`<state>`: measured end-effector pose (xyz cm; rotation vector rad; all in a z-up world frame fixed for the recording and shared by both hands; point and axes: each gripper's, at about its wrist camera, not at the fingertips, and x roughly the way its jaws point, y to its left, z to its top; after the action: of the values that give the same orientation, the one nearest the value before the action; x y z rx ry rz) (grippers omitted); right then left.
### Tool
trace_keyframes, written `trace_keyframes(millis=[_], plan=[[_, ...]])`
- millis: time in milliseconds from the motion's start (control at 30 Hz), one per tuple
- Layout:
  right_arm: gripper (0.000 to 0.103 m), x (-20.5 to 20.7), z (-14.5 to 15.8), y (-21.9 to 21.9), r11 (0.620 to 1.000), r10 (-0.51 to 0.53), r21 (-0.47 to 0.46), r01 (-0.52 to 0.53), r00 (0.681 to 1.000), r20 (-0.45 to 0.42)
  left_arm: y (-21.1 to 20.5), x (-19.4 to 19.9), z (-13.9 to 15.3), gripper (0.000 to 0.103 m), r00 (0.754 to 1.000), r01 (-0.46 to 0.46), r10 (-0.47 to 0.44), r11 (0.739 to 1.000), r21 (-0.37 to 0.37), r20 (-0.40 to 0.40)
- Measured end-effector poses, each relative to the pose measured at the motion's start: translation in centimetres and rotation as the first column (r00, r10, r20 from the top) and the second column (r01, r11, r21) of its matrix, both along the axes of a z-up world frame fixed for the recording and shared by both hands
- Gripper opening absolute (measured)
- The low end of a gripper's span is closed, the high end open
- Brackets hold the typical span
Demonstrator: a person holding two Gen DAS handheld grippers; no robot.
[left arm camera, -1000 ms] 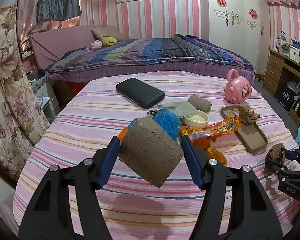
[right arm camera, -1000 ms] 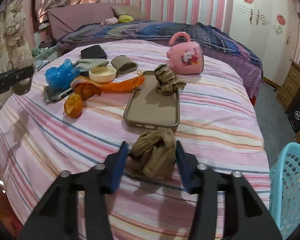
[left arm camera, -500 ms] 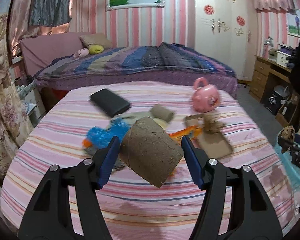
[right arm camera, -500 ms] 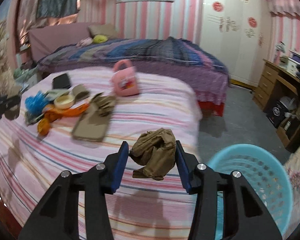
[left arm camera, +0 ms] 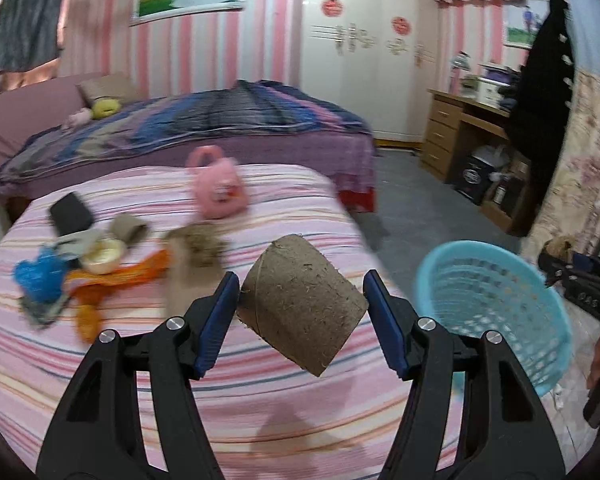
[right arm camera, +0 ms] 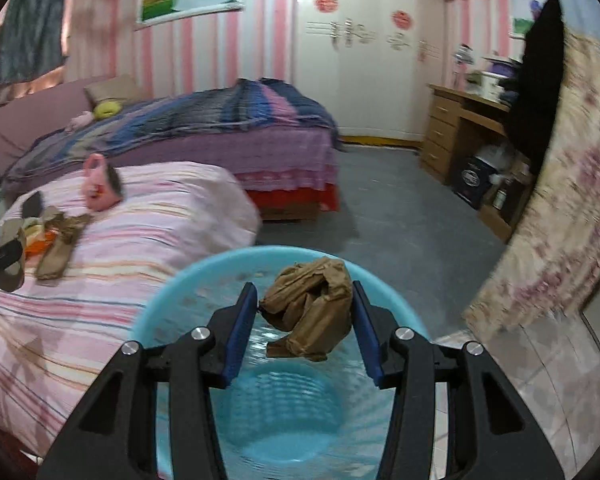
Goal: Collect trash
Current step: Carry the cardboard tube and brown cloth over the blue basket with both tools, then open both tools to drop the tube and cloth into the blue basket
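Observation:
My left gripper (left arm camera: 300, 316) is shut on a brown cardboard roll (left arm camera: 302, 308), held above the striped bed's right side. A light-blue plastic basket (left arm camera: 496, 312) stands on the floor to the right of it. My right gripper (right arm camera: 305, 320) is shut on a crumpled brown paper wad (right arm camera: 310, 308) and hangs directly over the open basket (right arm camera: 172, 300). In the left wrist view the right gripper (left arm camera: 580, 276) shows at the right edge beyond the basket. More litter lies on the bed: a blue plastic bag (left arm camera: 38, 276), an orange wrapper (left arm camera: 116, 276) and a brown crumpled wad (left arm camera: 204, 240).
On the pink striped bed (left arm camera: 260, 380) are a pink toy bag (left arm camera: 218, 190), a dark case (left arm camera: 71, 214), a small bowl (left arm camera: 102, 256) and a tan phone case (right arm camera: 56, 256). A second bed, a wooden desk (left arm camera: 464, 136) and floral fabric (right arm camera: 560, 220) border the grey floor.
Both grippers have swung right, away from the bed's clutter, each keeping its load. The blue basket came into view, and the right gripper now hangs over it.

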<state>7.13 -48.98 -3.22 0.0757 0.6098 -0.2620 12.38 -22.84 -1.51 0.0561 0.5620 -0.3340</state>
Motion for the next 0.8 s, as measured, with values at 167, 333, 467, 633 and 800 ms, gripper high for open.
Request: trace_keyframes(millis=[167, 333, 467, 633, 800], plan=[[0.047, -1.3, -1.1, -3.7, 0.997, -0.070, 0.015, 0.070, 0.997, -0.016, -6.3, -0.7, -0.2, 0.063, 0.996, 0.092, -0.092, 0.996, -0.006, -0.005], [0.047, -1.9, -1.2, -4.9, 0.994, -0.105, 0.035, 0.104, 0.994, 0.015, -10.6, -0.2, -1.2, 0.063, 0.988, 0.143, -0.144, 0.989, -0.024, -0.048], [0.047, -2.0, -1.5, -5.0, 0.993, -0.114, 0.035, 0.113, 0.993, 0.016, -13.0, 0.3, -1.7, 0.065, 0.983, 0.168, -0.169, 0.986, -0.017, -0.067], [0.047, -1.7, -1.7, -4.9, 0.993, -0.113, 0.046, 0.112, 0.993, 0.019, -13.1, 0.7, -1.5, 0.088, 0.983, 0.164, -0.165, 0.986, -0.025, -0.075], [0.047, -1.4, -1.9, -4.6, 0.993, -0.106, 0.047, 0.106, 0.994, 0.014, -11.8, 1.4, -1.2, 0.094, 0.990, 0.130, -0.131, 0.991, -0.011, -0.055]])
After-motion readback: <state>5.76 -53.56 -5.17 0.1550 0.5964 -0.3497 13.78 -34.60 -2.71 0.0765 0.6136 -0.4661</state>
